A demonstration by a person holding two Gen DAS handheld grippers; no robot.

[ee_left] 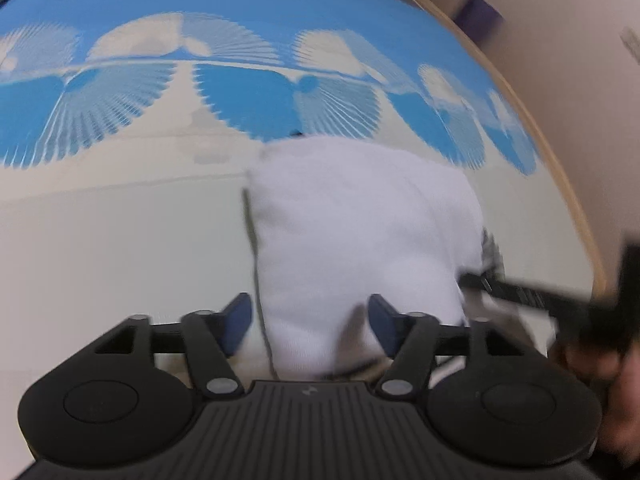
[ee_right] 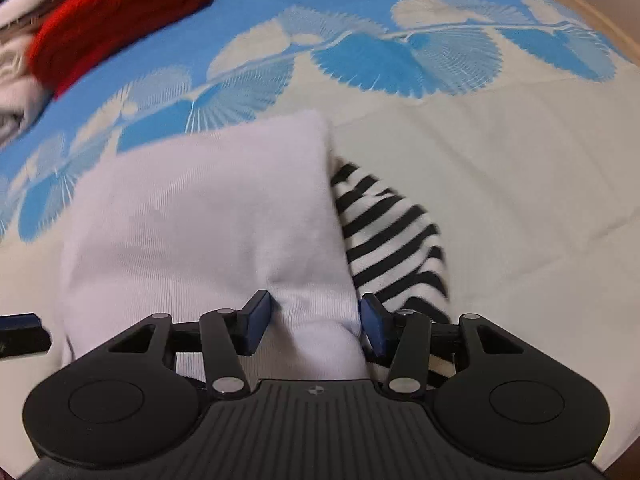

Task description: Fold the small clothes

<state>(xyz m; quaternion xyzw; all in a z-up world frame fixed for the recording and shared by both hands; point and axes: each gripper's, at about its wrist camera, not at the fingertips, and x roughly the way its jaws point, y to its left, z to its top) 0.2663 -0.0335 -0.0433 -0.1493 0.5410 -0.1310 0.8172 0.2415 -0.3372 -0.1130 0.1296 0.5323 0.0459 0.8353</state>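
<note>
Left wrist view: left gripper (ee_left: 310, 326) jaws apart, released; white garment (ee_left: 360, 232) lies folded on the bedsheet (ee_left: 120, 220), its near left edge between the blue pads (ee_left: 236, 322), not pinched. Right gripper (ee_left: 560, 304) pokes in at the garment's right side, blurred. Right wrist view: right gripper (ee_right: 314, 322) jaws apart, a bump of white garment (ee_right: 200, 220) between them, no clear squeeze. Striped cloth (ee_right: 392, 240) sticks out under its right edge. Red garment (ee_right: 116, 16) well apart, top left.
</note>
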